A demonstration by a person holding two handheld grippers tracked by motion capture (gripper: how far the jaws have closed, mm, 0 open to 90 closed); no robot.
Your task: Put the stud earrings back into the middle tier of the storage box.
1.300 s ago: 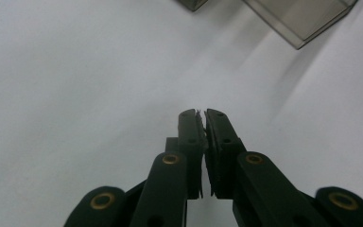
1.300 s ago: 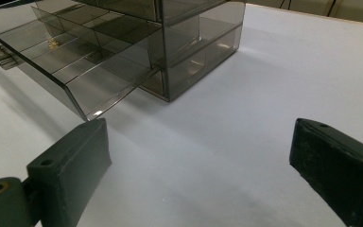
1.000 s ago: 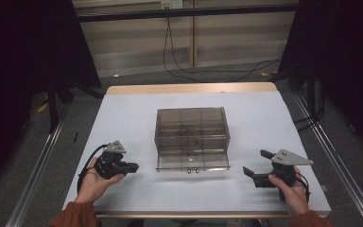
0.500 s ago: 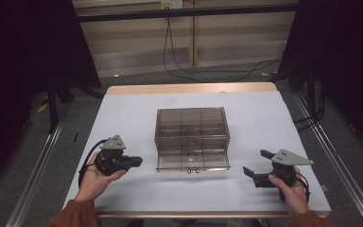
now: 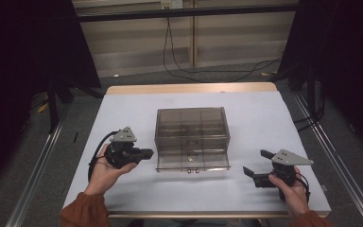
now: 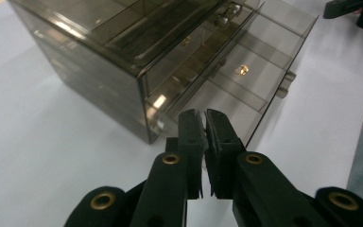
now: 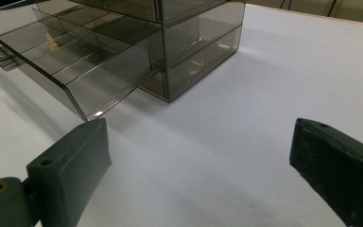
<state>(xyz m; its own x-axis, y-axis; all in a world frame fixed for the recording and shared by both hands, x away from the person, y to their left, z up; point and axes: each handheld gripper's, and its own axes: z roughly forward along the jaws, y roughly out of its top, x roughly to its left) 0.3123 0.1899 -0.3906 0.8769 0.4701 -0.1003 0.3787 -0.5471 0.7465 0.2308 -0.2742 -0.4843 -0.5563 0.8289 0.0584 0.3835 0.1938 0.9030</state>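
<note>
Currently the smoked clear-plastic drawer cabinet (image 5: 192, 137) sits mid-table, bottom drawer (image 5: 192, 162) pulled out. Left gripper (image 5: 144, 153) closed, empty, beside it; right gripper (image 5: 257, 164) wide open, empty. Next: push the drawer in squarely.

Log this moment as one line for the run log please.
left gripper: shut, empty, beside smoky clear plastic drawer box | right gripper: open, empty | bottom drawer: pulled out

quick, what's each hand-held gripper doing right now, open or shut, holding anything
Left hand-held gripper: shut, nothing between its jaws, beside the drawer box.
Right hand-held gripper: open, holding nothing, above the table.
</note>
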